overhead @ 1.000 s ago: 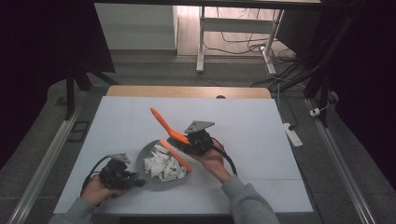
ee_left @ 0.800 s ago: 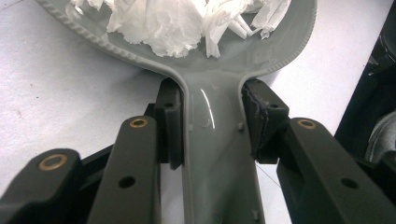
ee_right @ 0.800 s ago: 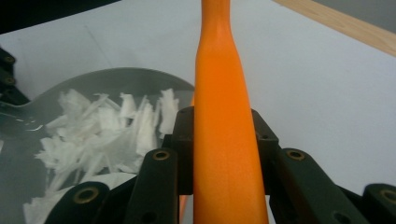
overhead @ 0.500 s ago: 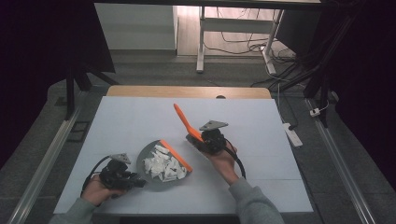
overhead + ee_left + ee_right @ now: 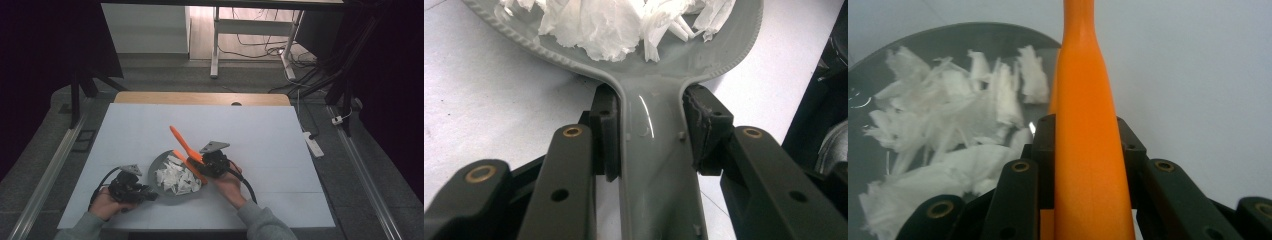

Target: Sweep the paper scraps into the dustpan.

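Note:
A grey dustpan [image 5: 161,167] lies on the white table near its front edge, with white paper scraps [image 5: 177,177] heaped in it. My left gripper [image 5: 144,194] is shut on the pan's handle [image 5: 654,165], a pad [image 5: 606,132] pressing on each side. My right gripper [image 5: 209,162] is shut on an orange hand brush [image 5: 182,140] whose handle [image 5: 1085,125] runs between the jaws and slants up and away to the left. The brush's lower orange edge [image 5: 192,170] rests at the pan's right rim, next to the scraps [image 5: 943,130].
The white tabletop [image 5: 250,125] stretches behind and to the right of the pan, ending in a wooden far edge [image 5: 200,98]. Metal rails run along both sides. A power strip [image 5: 313,144] lies on the floor to the right. Black cables trail from both grippers.
My right gripper swung the orange brush out to the right, then came back left and down to the pan's rim. The left gripper and the pan stayed put.

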Demonstrator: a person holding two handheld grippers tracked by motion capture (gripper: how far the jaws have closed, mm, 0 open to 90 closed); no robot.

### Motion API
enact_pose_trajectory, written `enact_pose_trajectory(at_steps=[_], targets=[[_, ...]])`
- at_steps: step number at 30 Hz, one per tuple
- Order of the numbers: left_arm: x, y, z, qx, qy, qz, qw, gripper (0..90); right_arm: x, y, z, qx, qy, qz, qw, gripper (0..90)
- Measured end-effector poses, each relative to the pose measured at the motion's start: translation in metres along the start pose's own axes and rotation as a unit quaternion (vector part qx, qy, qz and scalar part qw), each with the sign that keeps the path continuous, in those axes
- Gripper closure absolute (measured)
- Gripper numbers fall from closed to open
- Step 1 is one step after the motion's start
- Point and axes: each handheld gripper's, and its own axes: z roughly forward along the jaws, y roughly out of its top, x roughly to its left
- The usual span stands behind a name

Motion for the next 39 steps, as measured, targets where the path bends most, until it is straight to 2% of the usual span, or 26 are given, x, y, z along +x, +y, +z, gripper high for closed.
enact_pose_trajectory(at_steps=[3, 4, 6, 9, 16, 39], targets=[[0.001, 0.000, 0.000, 0.000, -0.001, 0.001, 1.0000, 61.3, 0.009, 0.003, 0.002, -0.007, -0.003, -0.007, 0.9999, 69.9], [0.001, 0.000, 0.000, -0.001, -0.001, 0.001, 1.0000, 61.3, 0.009, 0.004, 0.001, -0.014, 0.004, -0.003, 0.9999, 70.0], [0.000, 0.000, 0.000, -0.001, 0.000, 0.000, 1.0000, 61.3, 0.011, 0.006, -0.002, -0.020, 0.035, 0.012, 0.9991, 70.0], [0.000, 0.000, 0.000, -0.002, 0.001, 0.001, 1.0000, 61.3, 0.016, 0.008, -0.006, -0.024, 0.032, -0.006, 0.9992, 70.0], [0.000, 0.000, 0.000, -0.003, 0.004, 0.003, 1.0000, 61.2, 0.001, 0.008, -0.019, -0.049, 0.030, 0.019, 0.9982, 70.0], [-0.002, -0.002, -0.004, -0.024, 0.012, 0.011, 0.9996, 61.3, -0.022, 0.011, -0.043, -0.092, 0.010, 0.039, 0.9949, 70.0]])
